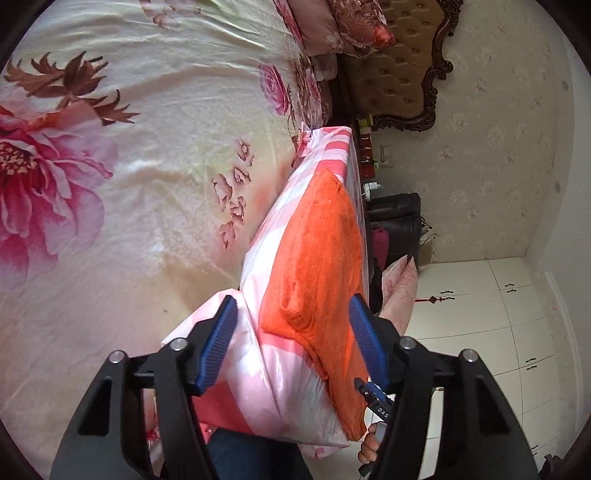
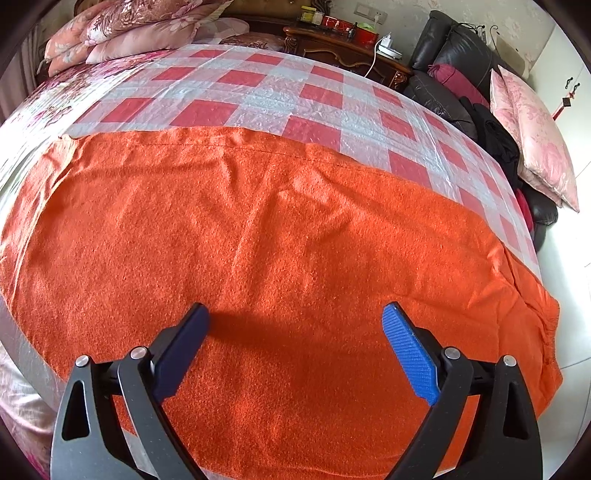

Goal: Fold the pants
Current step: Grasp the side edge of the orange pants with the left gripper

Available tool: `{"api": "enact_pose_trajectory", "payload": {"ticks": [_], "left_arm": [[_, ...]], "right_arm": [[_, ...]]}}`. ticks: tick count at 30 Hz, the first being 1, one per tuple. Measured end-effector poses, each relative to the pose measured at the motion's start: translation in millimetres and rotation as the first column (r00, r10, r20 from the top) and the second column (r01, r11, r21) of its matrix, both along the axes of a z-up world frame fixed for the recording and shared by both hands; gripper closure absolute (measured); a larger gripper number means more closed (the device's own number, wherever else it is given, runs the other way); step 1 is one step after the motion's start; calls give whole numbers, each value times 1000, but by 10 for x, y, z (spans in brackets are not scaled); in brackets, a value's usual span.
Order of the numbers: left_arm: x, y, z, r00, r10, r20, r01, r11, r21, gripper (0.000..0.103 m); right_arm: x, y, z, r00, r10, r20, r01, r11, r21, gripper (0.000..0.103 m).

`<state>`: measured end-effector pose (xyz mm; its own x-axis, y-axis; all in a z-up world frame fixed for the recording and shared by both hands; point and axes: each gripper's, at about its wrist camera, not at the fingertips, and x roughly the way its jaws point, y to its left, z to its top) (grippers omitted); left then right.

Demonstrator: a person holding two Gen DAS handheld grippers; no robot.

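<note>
Right tool [image 2: 295, 314]: black arms with blue ribbed pads, jaws wide apart, nothing between the pads; it hangs over the near part of the orange fleecy pants [image 2: 258, 229], casting a shadow on the cloth, contact not clear

Orange pants lie spread flat on the pink-and-white checked plastic sheet [image 2: 258, 96] that covers the bed. Far edge of the cloth runs as a nearly straight seam line across the sheet; the gathered waistband end [image 2: 546, 332] hangs at the right side of the bed, over the pale floor. Checked sheet is bare beyond the far edge, open room there

Left tool [image 1: 291, 310]: view rolled sideways, jaws partly apart, the bed's corner with sheet and a folded orange edge of the pants [image 1: 314, 266] seen between the pads; pads pressing or not, cannot tell. A person's fingers [image 1: 369, 446] show low in the left view beside a second blue-tipped tool part

Farther off: floral satin bedspread [image 1: 129, 166], wide and bare; pink floral pillows [image 2: 129, 33] at the carved padded headboard [image 1: 402, 62]; dark wooden nightstand [image 2: 347, 55]; black leather chair [image 2: 450, 62]
</note>
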<state>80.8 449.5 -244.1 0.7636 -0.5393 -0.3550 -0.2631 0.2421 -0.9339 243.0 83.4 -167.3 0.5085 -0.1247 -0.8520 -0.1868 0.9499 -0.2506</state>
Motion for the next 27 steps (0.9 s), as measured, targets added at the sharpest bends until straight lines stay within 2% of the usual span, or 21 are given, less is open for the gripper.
{"api": "enact_pose_trajectory", "payload": {"ticks": [1, 3, 4, 7, 12, 15, 16, 19, 21, 24, 26, 27], "left_arm": [[38, -15, 5, 1000, -15, 2, 15, 1000, 9, 65], [84, -55, 55, 999, -49, 20, 48, 998, 34, 72], [96, -72, 105, 998, -59, 14, 58, 995, 76, 81], [102, -76, 266, 998, -57, -7, 58, 980, 190, 86], [162, -209, 705, 998, -52, -42, 65, 910, 410, 91], [254, -430, 1032, 995, -75, -67, 100, 817, 568, 92], [296, -522, 1151, 994, -77, -78, 109, 778, 619, 92], [358, -732, 1437, 993, -79, -93, 122, 669, 733, 92], [415, -875, 1587, 991, -83, -104, 133, 607, 783, 92], [559, -1250, 1807, 985, -115, -128, 167, 464, 870, 92], [658, -1633, 1906, 977, -150, -151, 196, 352, 915, 92], [717, -1897, 1933, 970, -177, -166, 211, 276, 938, 92]], "right_arm": [[-1, -2, 1, 1000, 0, -1, 0, 1000, 1, 11], [2, -11, 1, 1000, 1, -7, -1, 1000, 7, 11], [2, -18, 0, 1000, 2, -9, -2, 1000, 10, 11], [19, -34, 2, 1000, -2, -23, 2, 1000, 23, 11], [34, -40, 28, 999, 1, -49, 2, 999, 54, 11], [36, -93, 99, 998, -2, -58, 9, 992, 122, 11], [45, -135, 138, 998, -6, -64, 16, 987, 157, 11], [68, -261, 228, 997, -16, -82, 36, 967, 253, 11], [69, -335, 273, 996, -21, -90, 47, 954, 295, 11], [68, -473, 335, 995, -22, -99, 57, 927, 370, 11], [76, -574, 367, 993, -12, -114, 62, 890, 452, 11], [85, -627, 375, 992, -10, -126, 71, 867, 493, 11]]}}
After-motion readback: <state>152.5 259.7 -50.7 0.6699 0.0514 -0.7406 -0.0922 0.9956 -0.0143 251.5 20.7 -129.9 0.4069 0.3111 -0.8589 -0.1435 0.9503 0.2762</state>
